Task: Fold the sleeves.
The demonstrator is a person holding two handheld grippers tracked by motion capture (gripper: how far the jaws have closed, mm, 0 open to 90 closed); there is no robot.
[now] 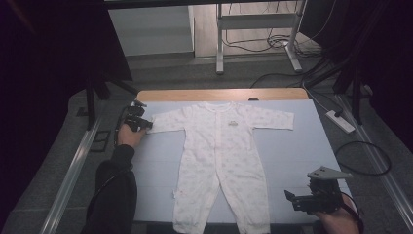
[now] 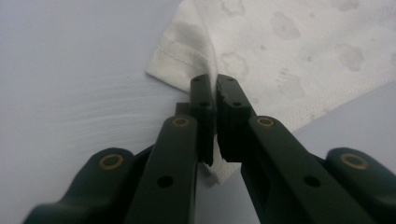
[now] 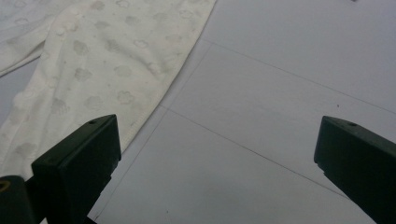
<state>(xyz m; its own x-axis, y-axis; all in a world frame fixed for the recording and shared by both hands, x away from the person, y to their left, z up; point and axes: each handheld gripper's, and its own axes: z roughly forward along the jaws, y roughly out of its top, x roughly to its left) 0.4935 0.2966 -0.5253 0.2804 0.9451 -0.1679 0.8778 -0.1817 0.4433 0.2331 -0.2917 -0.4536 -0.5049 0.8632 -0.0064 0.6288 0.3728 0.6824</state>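
Note:
A white baby romper (image 1: pixel 219 156) with a faint cloud print lies flat and spread out on the pale blue table (image 1: pixel 287 146), arms out and legs toward me. My left gripper (image 1: pixel 146 125) is at the cuff of the romper's left-hand sleeve. In the left gripper view its jaws are pinched together on the sleeve cuff (image 2: pixel 187 51), with a fold of cloth squeezed between them at my left gripper (image 2: pixel 215 88). My right gripper (image 1: pixel 297 200) rests near the table's front right, apart from the romper. Its jaws stand wide apart over bare table at my right gripper (image 3: pixel 219 154), with the romper leg (image 3: pixel 93 74) to their left.
A wooden strip (image 1: pixel 219 94) edges the table's far side. Metal rails run along both sides of the table. A power strip (image 1: pixel 341 122) and cables (image 1: pixel 363 156) lie on the floor at the right. A metal frame's legs (image 1: pixel 219 48) stand beyond the table.

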